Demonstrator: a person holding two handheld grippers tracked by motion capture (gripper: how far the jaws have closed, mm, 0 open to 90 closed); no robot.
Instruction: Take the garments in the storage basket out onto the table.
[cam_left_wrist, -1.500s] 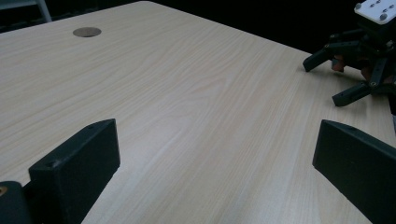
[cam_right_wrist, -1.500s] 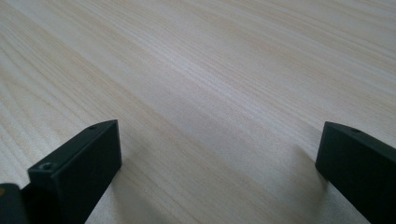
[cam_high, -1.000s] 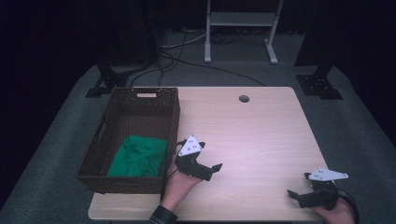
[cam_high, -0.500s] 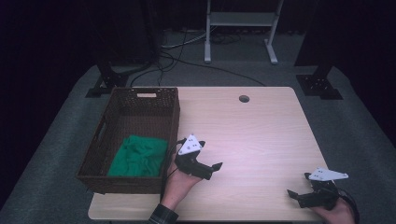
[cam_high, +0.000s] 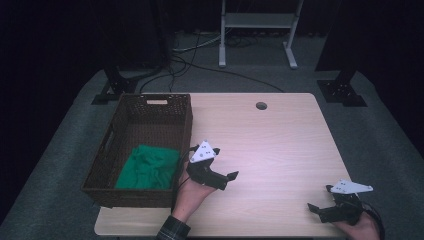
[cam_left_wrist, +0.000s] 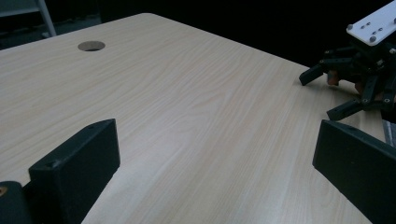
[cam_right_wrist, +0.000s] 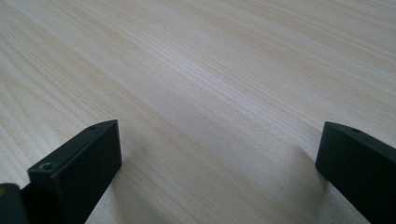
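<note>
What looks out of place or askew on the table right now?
Nothing stands out. The green cloth lies crumpled inside the wicker basket, and both the left gripper and the right gripper are open, holding nothing.

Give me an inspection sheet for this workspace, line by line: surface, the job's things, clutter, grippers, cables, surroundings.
Surface: light wooden table, bare between the grippers, with a round cable hole near the far edge.
Job's things: dark wicker basket at the table's left side; green cloth crumpled inside its near end.
Clutter: nothing seen.
Grippers: left hand-held gripper beside the basket, jaws wide apart and empty; right hand-held gripper at the near right corner, jaws wide apart and empty.
Cables: a black cable trails from the left gripper; floor cables run behind the table.
Surroundings: grey carpet, a white stand, black stand feet, dark background.
</note>
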